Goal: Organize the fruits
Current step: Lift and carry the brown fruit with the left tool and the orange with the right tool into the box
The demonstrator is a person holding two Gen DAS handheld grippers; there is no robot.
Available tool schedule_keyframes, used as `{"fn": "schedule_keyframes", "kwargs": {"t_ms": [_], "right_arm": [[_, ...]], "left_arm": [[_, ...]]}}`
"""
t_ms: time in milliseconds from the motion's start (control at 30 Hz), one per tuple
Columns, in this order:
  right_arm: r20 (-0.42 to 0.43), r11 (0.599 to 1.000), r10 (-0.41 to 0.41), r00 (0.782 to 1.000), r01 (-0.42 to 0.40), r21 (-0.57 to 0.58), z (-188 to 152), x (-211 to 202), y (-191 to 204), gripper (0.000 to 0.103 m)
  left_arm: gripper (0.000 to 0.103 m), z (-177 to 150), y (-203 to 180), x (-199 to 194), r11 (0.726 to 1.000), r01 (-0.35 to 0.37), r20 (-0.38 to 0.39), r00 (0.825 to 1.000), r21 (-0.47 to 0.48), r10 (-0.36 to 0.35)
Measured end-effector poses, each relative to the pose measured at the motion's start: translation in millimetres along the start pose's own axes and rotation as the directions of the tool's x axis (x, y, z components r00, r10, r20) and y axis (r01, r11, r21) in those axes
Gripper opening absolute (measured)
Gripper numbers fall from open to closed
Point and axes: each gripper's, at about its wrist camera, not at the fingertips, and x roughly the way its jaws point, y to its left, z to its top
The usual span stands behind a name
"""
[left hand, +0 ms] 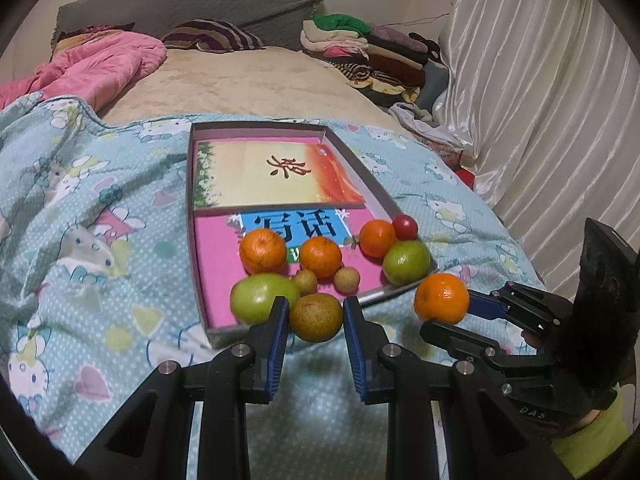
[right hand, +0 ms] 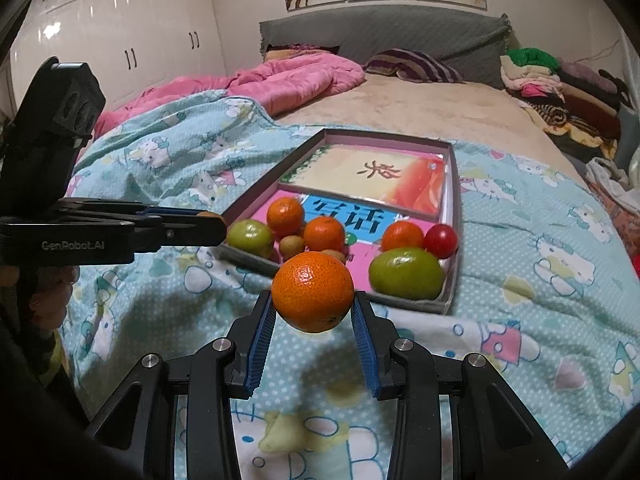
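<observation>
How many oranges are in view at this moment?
4. Three lie in the box: one at the left, one in the middle, one beside the red tomato. The fourth orange is held in the right gripper. None seems hidden.

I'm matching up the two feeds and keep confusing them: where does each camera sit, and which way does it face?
Left wrist: on the left tool, facing down its fingers at the yellow-brown fruit it grips and the box; the right tool shows.
Right wrist: on the right tool, facing its gripped orange and the box; the left tool shows.
Shared: bed, box, fruits.
</observation>
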Motion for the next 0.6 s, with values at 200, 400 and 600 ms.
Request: {"fn": "schedule_keyframes", "kwargs": {"t_ms": [200, 400, 600], "right_arm": [[0.018, 0.999, -0.048, 0.999, 0.048, 0.021, 11, -5, -18, 0.04], [0.026, 0.993, -0.1, 0.995, 0.098, 0.067, 21, -4, -44, 0.04], [0.016, 0.993, -0.103, 0.995, 0.102, 0.068, 21, -1, -49, 0.04]], "left_arm": [[0.028, 14, -5, 15, 1.0, 0.001, -0.014, 1.0, 0.022, -0.001], [0.028, 18, -13, 30, 0.999, 0.006, -0.025, 1.0, 0.04, -0.005], [0.028, 16, -16, 44, 0.998, 0.024, -0.037, 0.999, 0.05, -0.022]]}}
